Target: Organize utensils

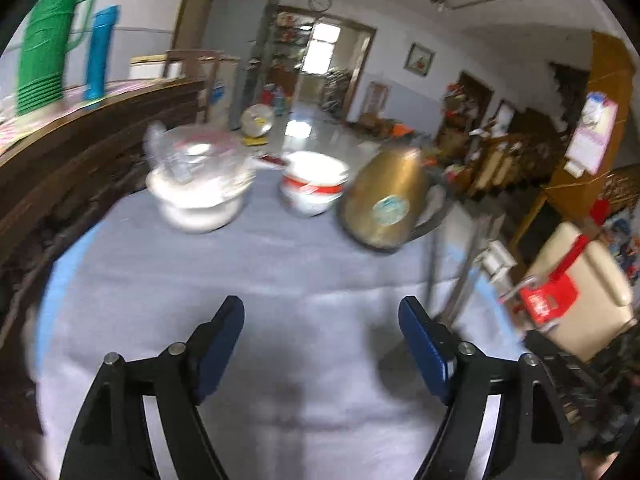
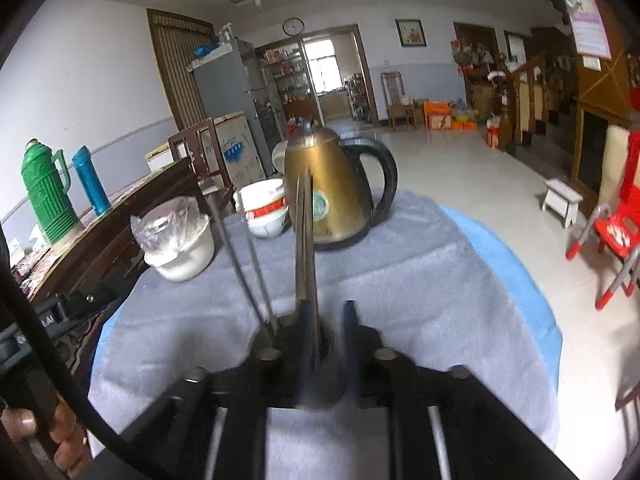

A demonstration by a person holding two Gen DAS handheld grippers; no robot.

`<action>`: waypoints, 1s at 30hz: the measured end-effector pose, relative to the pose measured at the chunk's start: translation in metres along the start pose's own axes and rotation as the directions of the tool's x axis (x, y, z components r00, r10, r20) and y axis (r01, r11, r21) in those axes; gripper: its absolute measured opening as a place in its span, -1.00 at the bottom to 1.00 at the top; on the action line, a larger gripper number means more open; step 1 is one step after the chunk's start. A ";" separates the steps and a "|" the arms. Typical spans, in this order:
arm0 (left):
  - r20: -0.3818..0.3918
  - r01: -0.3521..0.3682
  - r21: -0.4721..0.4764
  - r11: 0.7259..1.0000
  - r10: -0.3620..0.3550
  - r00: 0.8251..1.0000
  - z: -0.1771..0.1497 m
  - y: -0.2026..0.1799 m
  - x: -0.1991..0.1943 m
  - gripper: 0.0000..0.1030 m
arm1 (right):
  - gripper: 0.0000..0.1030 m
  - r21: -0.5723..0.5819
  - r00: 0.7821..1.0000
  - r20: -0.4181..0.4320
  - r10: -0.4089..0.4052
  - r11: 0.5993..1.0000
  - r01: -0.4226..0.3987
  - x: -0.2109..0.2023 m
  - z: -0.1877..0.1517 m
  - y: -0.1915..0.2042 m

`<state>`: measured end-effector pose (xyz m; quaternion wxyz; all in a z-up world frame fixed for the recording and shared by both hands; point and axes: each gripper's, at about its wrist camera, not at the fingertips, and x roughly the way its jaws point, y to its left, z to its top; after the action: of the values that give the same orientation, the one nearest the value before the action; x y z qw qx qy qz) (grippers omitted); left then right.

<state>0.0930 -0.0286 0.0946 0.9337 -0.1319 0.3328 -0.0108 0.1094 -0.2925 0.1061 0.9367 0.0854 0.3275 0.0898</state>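
A desk (image 2: 420, 280) under a grey cloth carries everything. At its far edge stands a brass-coloured electric kettle (image 2: 326, 184) with a black handle on its right. Just left of the kettle sits a stack of white bowls with a red band (image 2: 266, 210), and further left a white pot holding a crumpled clear plastic bag (image 2: 180, 240). On a dark wooden sideboard to the far left stand a green thermos (image 2: 46, 192) and a blue flask (image 2: 92, 186).

The left gripper (image 1: 322, 312) hangs over bare cloth, its jaws spread wide with nothing between them. The right gripper (image 2: 326, 308) has its jaws partly apart; a pair of dark chopsticks (image 2: 305, 240) runs up from between them toward the kettle, lying against the left pad, and whether the pads press on it I cannot tell. Two thinner sticks (image 2: 248, 264) slant up just to its left.
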 end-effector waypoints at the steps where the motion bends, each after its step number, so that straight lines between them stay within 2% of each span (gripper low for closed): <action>1: -0.020 -0.034 0.003 0.999 0.034 0.999 -0.009 0.013 0.001 0.57 | 0.37 0.008 1.000 -0.020 0.011 1.000 -0.011 -0.001 -0.009 0.001; 2: -0.052 -0.077 0.003 0.997 0.077 0.996 -0.020 0.028 0.003 0.57 | 0.59 0.014 0.999 -0.035 0.017 1.000 -0.017 -0.001 -0.017 0.001; 5: -0.149 -0.161 -0.005 0.987 0.158 0.976 -0.049 0.060 0.015 0.57 | 0.65 0.007 0.994 -0.106 0.029 1.000 -0.028 0.004 -0.050 0.006; 6: -0.186 -0.189 -0.007 0.982 0.185 0.965 -0.059 0.071 0.020 0.57 | 0.65 0.004 0.988 -0.153 0.031 1.000 -0.031 0.011 -0.062 0.009; 10: -0.317 -0.281 -0.015 0.960 0.262 0.912 -0.093 0.104 0.038 0.57 | 0.62 0.006 0.943 -0.325 0.065 0.998 -0.067 0.035 -0.103 0.022; 12: -0.336 -0.292 -0.021 0.956 0.269 0.903 -0.101 0.110 0.040 0.57 | 0.62 -0.005 0.911 -0.405 0.084 0.996 -0.094 0.048 -0.117 0.035; 13: -0.341 -0.298 -0.018 0.954 0.274 0.899 -0.105 0.112 0.040 0.57 | 0.57 -0.007 0.903 -0.420 0.091 0.995 -0.104 0.051 -0.119 0.037; 14: -0.343 -0.300 -0.014 0.954 0.277 0.897 -0.106 0.112 0.040 0.57 | 0.50 -0.014 0.892 -0.440 0.102 0.993 -0.121 0.054 -0.121 0.045; 16: -0.344 -0.308 -0.005 0.951 0.288 0.894 -0.109 0.114 0.040 0.57 | 0.04 -0.009 0.875 -0.467 0.128 0.989 -0.149 0.060 -0.121 0.057; 18: -0.348 -0.310 -0.009 0.951 0.288 0.892 -0.111 0.115 0.040 0.57 | -0.22 0.010 0.853 -0.497 0.158 0.984 -0.176 0.066 -0.120 0.066; 19: -0.354 -0.303 -0.019 0.953 0.277 0.893 -0.112 0.117 0.040 0.57 | -0.23 0.020 0.840 -0.514 0.175 0.981 -0.191 0.072 -0.119 0.073; 23: -0.362 -0.294 -0.034 0.955 0.263 0.894 -0.114 0.121 0.037 0.57 | -0.24 0.017 0.822 -0.538 0.188 0.977 -0.212 0.089 -0.117 0.097; 27: -0.368 -0.286 -0.058 0.957 0.245 0.897 -0.115 0.125 0.034 0.57 | -0.45 0.028 0.803 -0.567 0.186 0.978 -0.207 0.106 -0.116 0.111; 30: -0.369 -0.278 -0.068 0.958 0.235 0.899 -0.115 0.126 0.033 0.57 | -0.58 0.010 0.792 -0.592 0.152 0.983 -0.181 0.117 -0.118 0.120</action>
<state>0.0383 0.0616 -0.0435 0.8413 -0.1383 0.5112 0.1086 0.1112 -0.1386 -0.0288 0.7788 0.0594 0.5910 0.2017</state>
